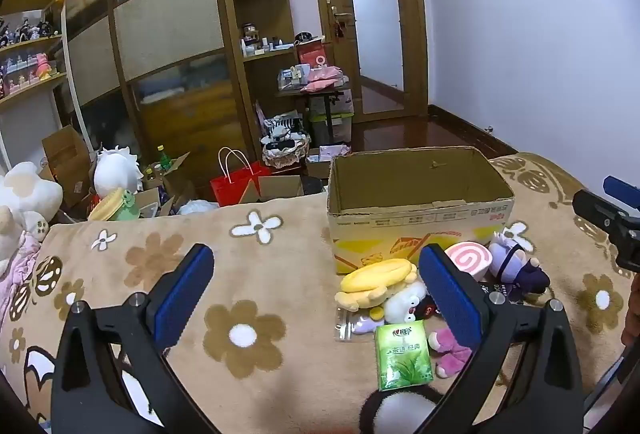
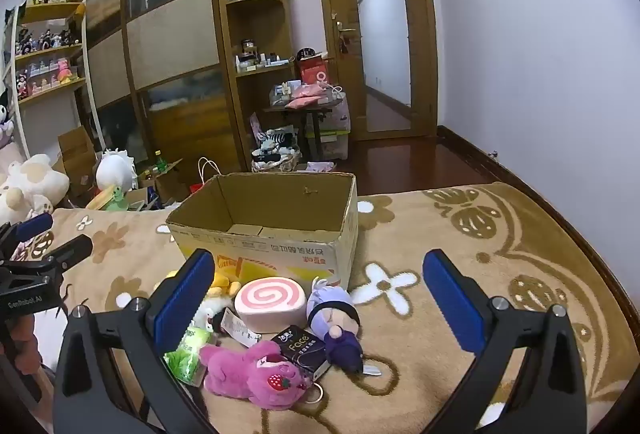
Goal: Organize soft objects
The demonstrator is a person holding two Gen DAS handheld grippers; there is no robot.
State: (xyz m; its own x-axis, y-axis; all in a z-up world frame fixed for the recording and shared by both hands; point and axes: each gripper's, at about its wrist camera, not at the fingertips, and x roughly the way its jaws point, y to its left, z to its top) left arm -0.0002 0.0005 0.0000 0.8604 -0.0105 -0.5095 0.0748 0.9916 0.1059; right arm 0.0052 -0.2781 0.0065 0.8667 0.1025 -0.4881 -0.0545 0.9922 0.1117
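Left wrist view: the cardboard box (image 1: pixel 420 194) stands open on the flowered blanket (image 1: pixel 240 254), and what shows of its inside looks bare, so by my reading the sorting has not yet begun. The soft things lie in a loose pile just in front of the box: a yellow plush (image 1: pixel 378 276), a white plush (image 1: pixel 404 302) under it, a pink swirl roll cushion (image 1: pixel 470 256), a purple doll (image 1: pixel 516 266), a green tissue pack (image 1: pixel 404 356) and a small pink plush (image 1: pixel 450 352) partly hidden behind one finger. The left gripper (image 1: pixel 316 296) has its blue-padded fingers spread wide with nothing between them; it hovers above bare blanket to the left of the pile, aimed towards the box. The right gripper's tips show at the far right edge of this view, off to the side of the pile. Right wrist view: the same box is seen from nearer its front, again with only the folded bottom flaps visible inside. Here the swirl cushion leans close to the box front, the purple doll lies just beside it, and a magenta strawberry bear (image 2: pixel 260 374) sprawls nearest the camera, touching a dark tissue pack (image 2: pixel 302 350) labelled "Face". The right gripper (image 2: pixel 328 300) is also wide open and empty, held above the pile, its fingers straddling the cushion and doll in the frame. Every item seems left to move.
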